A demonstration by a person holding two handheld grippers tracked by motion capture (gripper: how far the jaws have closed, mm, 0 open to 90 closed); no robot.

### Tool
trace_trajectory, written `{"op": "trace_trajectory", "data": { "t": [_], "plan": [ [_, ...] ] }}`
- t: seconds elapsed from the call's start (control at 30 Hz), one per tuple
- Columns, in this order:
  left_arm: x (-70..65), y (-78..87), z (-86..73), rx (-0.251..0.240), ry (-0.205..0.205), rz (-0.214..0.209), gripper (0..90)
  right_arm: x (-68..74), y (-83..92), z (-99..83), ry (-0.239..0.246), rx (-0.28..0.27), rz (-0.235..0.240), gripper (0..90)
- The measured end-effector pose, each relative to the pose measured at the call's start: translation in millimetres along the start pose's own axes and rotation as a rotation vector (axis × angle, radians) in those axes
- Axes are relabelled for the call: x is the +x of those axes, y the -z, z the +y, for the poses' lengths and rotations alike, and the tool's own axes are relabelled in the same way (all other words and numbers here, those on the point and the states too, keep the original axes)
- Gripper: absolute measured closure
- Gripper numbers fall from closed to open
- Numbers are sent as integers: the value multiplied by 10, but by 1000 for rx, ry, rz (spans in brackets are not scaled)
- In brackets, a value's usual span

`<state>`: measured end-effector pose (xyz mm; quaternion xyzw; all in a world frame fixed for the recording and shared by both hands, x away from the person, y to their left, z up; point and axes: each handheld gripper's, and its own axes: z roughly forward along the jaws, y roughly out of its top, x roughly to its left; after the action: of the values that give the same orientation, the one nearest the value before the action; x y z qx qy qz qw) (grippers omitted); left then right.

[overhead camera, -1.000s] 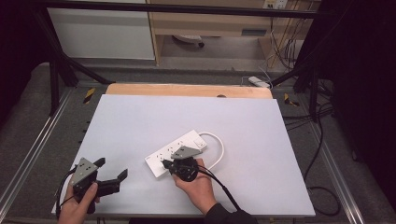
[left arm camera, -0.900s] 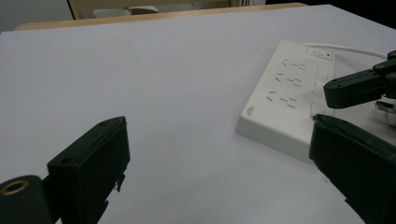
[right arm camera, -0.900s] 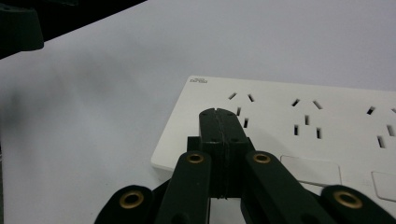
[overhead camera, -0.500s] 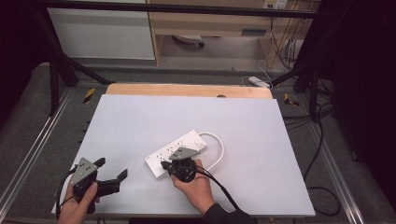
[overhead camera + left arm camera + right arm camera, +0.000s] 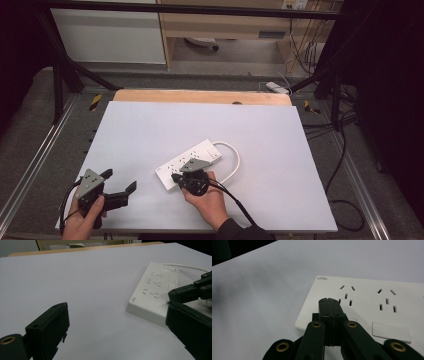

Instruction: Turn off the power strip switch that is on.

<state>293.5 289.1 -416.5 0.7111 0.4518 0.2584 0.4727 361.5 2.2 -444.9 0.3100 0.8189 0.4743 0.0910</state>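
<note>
White plastic power strip [image 5: 189, 163]: lies flat on desk [image 5: 150, 125], long axis diagonal in high view, directly under tip of right tool [image 5: 176, 178]. Socket face up; several outlet groups w/ slot holes, small grey logo at near corner in right gripper view [image 5: 367, 302]. Red mark at far end seen in left gripper view [image 5: 155, 293].

White cord [image 5: 232, 160]: leaves far end of strip, loops round on side away from left tool, curves back toward right hand [image 5: 210, 200].

Right tool: black, jaws pressed together, nothing betw. them. Closed tip sits over near end of strip, just short of first outlet group; contact w/ strip surface can't tell. Grey three-cornered plate [image 5: 194, 164] on top, black cable [image 5: 235, 202] trailing back toward person's sleeve. In left gripper view it comes in from right edge [image 5: 172, 296], above strip's near side.

Left tool [image 5: 120, 182]: black, jaws spread wide, empty. Held in left hand [image 5: 82, 220] near desk's front edge, well apart from strip; strip lies ahead and to right of it, as its own view shows. Bare desk surface betw. its jaws [image 5: 112, 340].

Desk: pale grey-white top, wooden strip [image 5: 200, 96] along far edge.

Beyond desk: floor w/ loose cables [image 5: 345, 165] on right tool's side, cabinet [image 5: 107, 35] at back.
</note>
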Motion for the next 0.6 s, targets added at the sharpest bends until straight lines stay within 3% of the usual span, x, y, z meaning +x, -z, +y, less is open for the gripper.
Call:
{"op": "trace_trajectory", "data": {
  "t": [0.6],
  "plan": [
    [3,2,1,0,-2,1,50,9,-11,-9,10,-6,-10,900]
  ]
}}
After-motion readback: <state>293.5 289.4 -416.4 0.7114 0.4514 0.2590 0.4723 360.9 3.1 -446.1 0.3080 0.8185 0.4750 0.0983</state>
